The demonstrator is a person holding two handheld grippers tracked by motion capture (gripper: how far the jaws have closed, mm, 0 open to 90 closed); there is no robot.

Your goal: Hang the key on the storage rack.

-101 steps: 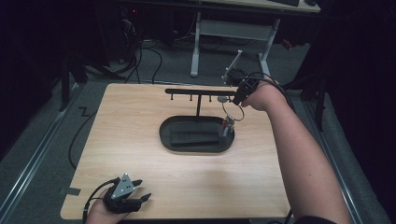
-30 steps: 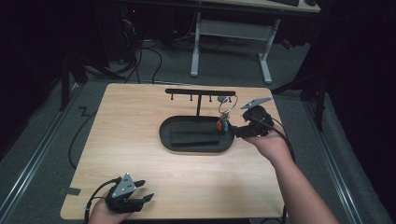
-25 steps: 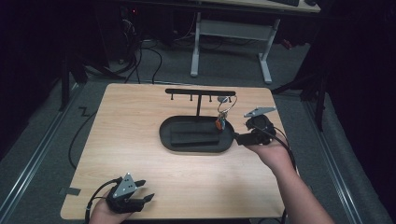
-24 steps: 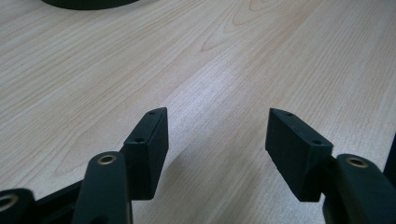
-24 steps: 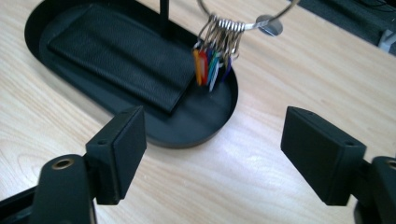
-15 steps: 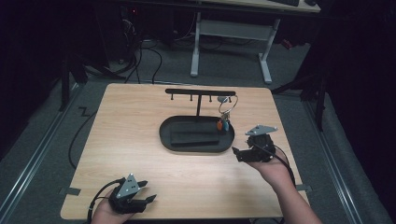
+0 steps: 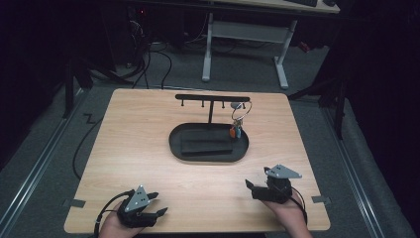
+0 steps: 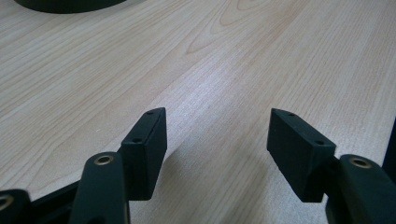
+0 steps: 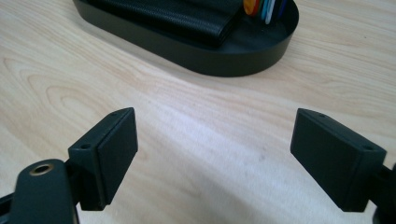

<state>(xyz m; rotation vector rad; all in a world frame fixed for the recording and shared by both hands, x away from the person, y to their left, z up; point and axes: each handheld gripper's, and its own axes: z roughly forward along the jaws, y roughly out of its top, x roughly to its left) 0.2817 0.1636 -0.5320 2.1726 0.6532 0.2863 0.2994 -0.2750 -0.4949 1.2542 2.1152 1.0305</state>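
- Since the earlier pictures, the right gripper (image 7: pixel 253 188) had let go of the key ring (image 7: pixel 239 115) up at the rack (image 7: pixel 212 98) and come back down to the near edge of the table (image 7: pixel 138 144), at about 5 o'clock from the tray (image 7: pixel 208 154).
- Its jaws had just been opening. They stood wide apart, with nothing but bare wood between them in the right gripper view.
- The key ring hung from a peg near the right end of the rack. Its bright little tags (image 7: pixel 234 131) dangled down into the tray's right end, at about 12 o'clock from the right gripper.
- A black wallet (image 7: pixel 205 146) lay flat in the tray, just left of the tags.
- The left gripper (image 7: pixel 154 206) sat at about 7 o'clock from the tray, well apart from it. Its jaws were open too and held nothing, as the left gripper view showed.
- The hanging job looked done, so the step in hand seemed to be pulling away and resting.
- To do that well, the person should keep both grippers low, slow and far from the rack, so no cable or jaw bumps it.
- The ring could swing or slip off if the table got knocked, so the hands should settle down softly.
- The jaws should stay open and empty while they rest.
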